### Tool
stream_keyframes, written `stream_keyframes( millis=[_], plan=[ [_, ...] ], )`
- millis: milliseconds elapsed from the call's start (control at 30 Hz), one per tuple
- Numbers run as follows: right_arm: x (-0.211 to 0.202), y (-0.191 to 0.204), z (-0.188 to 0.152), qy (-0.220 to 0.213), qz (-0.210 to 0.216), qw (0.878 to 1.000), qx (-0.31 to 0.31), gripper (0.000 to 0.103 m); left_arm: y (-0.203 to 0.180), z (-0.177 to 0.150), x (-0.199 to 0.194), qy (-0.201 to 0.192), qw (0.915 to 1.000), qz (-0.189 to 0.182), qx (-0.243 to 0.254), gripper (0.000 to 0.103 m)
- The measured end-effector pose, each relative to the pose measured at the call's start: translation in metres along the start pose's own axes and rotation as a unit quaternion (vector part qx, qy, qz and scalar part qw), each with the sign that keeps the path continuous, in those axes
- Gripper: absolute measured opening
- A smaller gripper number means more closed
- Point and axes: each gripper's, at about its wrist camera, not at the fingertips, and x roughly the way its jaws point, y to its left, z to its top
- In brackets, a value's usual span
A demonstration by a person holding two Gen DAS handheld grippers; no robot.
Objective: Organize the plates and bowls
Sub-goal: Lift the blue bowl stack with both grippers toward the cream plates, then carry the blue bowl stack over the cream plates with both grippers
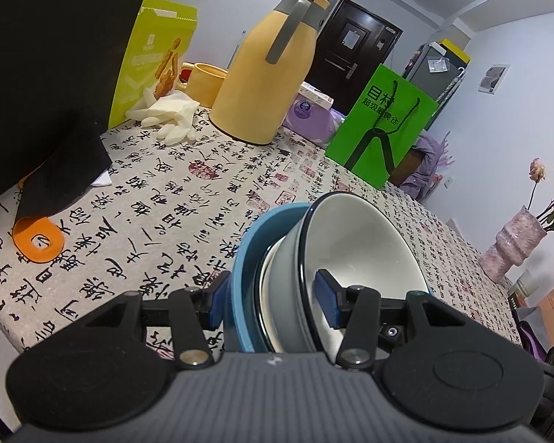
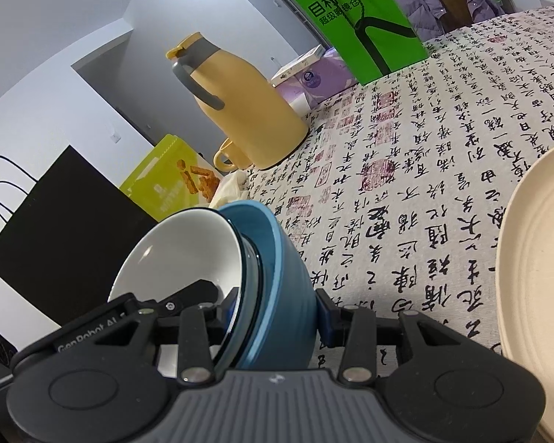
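Both our left gripper (image 1: 273,304) and right gripper (image 2: 275,317) clamp opposite rims of the nested bowls (image 1: 336,258), holding the tilted stack above the table (image 1: 166,199) near the cream plate (image 2: 539,277).

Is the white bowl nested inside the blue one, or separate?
Nested: the white bowl sits inside the blue bowl, its rim projecting past the blue rim in both views.

Yellow thermos (image 1: 262,74); green bag (image 1: 384,125)

Nested stack of white bowl (image 1: 354,243) in blue bowl (image 1: 247,258), tilted above tablecloth; cream plate (image 2: 535,258) beside.
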Motion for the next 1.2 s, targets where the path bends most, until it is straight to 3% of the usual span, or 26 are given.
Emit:
stream_keyframes(
  millis=[1200],
  plan=[
    [-0.044,-0.023,0.003,-0.030,0.009,0.999,0.015,0.040,-0.045,-0.014,-0.013,-0.011,0.9995,-0.011,0.029,0.049]
  ],
)
